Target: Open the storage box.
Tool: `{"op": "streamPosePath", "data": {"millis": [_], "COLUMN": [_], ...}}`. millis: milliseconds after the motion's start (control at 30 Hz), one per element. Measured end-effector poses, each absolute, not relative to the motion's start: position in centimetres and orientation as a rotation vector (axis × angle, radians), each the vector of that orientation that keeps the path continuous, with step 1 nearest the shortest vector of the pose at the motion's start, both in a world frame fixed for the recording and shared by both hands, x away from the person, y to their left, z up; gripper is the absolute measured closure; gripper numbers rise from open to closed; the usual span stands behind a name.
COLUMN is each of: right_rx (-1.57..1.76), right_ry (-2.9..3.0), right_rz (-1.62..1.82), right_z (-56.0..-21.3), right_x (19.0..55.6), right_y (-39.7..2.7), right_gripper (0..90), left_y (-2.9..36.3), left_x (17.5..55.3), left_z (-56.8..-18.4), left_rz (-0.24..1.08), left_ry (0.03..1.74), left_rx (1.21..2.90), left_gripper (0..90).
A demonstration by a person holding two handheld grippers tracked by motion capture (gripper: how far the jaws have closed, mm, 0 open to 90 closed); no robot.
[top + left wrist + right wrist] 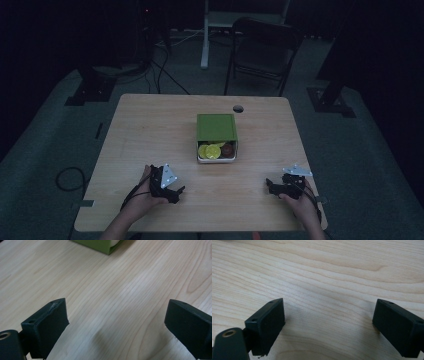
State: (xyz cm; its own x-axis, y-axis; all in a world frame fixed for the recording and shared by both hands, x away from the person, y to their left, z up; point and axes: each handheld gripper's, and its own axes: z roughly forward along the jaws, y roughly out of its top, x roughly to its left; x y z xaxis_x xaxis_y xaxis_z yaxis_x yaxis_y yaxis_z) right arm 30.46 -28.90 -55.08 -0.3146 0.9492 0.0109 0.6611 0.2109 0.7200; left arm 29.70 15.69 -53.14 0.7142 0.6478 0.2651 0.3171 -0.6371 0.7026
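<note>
Writing: none readable
Green box (216, 127): one, table (150, 130) centre, lid partly off
Yellow discs (209, 151): about two; red (228, 149): one
Left gripper (176, 192): jaws apart, empty
Right gripper (270, 186): jaws apart, empty

Dim room, grey floor (45, 130), folding chair (262, 47) behind wooden table (150, 125)

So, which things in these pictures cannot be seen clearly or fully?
- High view: the green lid covers the far part of the box, hiding whatever lies beneath it.
- High view: the yellow pieces and the red piece are too small and dim to identify.
- Left gripper view: the top edge cuts off the green lid.
</note>
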Motion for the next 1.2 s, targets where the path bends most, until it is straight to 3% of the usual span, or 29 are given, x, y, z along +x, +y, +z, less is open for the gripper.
{"op": "streamPosePath", "data": {"millis": [1200], "right_rx": [1.491], "right_ry": [2.054], "right_rz": [0.883], "right_z": [-55.1], "right_x": [30.5], "right_y": [-28.9], "right_gripper": [10.3], "left_y": [7.0], "left_x": [29.6], "left_z": [-52.6], "left_rz": [0.861], "left_ry": [0.283], "left_rx": [2.302], "left_gripper": [5.3]}}
